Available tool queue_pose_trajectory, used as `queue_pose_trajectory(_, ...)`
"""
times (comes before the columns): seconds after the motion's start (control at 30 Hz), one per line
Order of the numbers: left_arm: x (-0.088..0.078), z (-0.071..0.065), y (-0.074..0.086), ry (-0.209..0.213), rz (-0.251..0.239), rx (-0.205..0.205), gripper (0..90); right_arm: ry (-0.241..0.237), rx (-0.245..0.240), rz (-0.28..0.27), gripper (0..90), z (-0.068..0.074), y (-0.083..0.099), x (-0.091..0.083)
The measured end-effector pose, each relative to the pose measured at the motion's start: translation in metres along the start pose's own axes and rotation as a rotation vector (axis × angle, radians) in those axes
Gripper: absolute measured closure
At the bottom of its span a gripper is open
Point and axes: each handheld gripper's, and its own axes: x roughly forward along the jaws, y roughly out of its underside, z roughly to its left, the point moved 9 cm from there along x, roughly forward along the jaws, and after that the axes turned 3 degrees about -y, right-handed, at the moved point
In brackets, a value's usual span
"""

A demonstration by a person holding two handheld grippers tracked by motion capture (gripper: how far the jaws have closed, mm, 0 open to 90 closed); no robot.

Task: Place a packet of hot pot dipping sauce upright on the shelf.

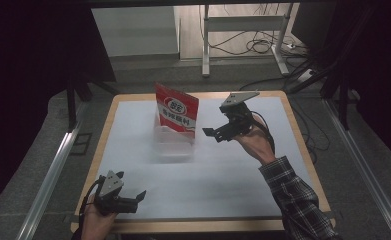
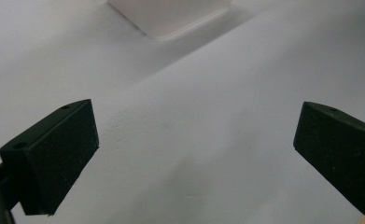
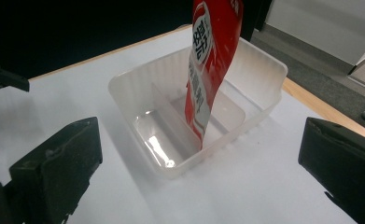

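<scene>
A clear plastic bin (image 1: 174,146) with a middle divider stands on the white table sheet, behind the centre. A red and white snack pouch (image 1: 177,113) stands upright in it, leaning a little. In the right gripper view the pouch (image 3: 211,60) sits in the bin's (image 3: 124,88) compartment to the right of the divider; the other compartment holds nothing. My right gripper (image 1: 215,134) hovers open just right of the bin, its jaws (image 3: 199,154) wide apart and apart from the pouch. My left gripper (image 1: 138,200) rests open at the front left, nothing between its jaws (image 2: 196,126).
The white sheet (image 1: 223,175) covers most of the wooden table (image 1: 303,145). A bin corner (image 2: 171,16) shows at the top of the left gripper view. Beyond the table stand a metal frame's legs (image 1: 205,45) and floor cables (image 1: 263,45).
</scene>
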Motion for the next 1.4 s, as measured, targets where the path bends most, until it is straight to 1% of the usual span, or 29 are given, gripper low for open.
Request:
queue_pose_trajectory(0.33,0.0,-0.001,-0.001,0.022,0.003,-0.026,0.0,0.014,-0.008,0.015,0.0,0.006,0.021,-0.006)
queue_pose_trajectory(0.5,-0.001,-0.002,-0.001,0.031,0.003,-0.033,0.0,0.024,-0.009,0.023,0.0,0.008,0.031,-0.01)
queue_pose_trajectory(0.67,-0.002,-0.002,-0.002,0.053,-0.005,-0.051,0.0,0.037,-0.002,0.022,0.0,0.011,0.038,-0.015)
queue_pose_trajectory(0.77,-0.003,-0.002,-0.002,0.058,-0.003,-0.058,0.0,0.042,0.01,0.014,0.0,0.013,0.042,-0.02)
queue_pose_trajectory(0.9,-0.003,-0.002,-0.001,0.058,0.003,-0.057,0.0,0.047,0.019,0.009,0.0,0.015,0.048,-0.027)
queue_pose_trajectory(1.1,-0.002,-0.002,-0.001,0.063,0.005,-0.058,0.0,0.059,0.016,0.011,0.0,0.019,0.056,-0.038)
queue_pose_trajectory(1.23,-0.001,-0.003,0.0,0.051,0.011,-0.044,0.0,0.072,0.018,0.012,0.0,0.021,0.063,-0.046)
queue_pose_trajectory(1.4,-0.001,-0.002,0.0,0.042,0.012,-0.038,0.0,0.083,0.029,0.007,0.0,0.022,0.071,-0.054)
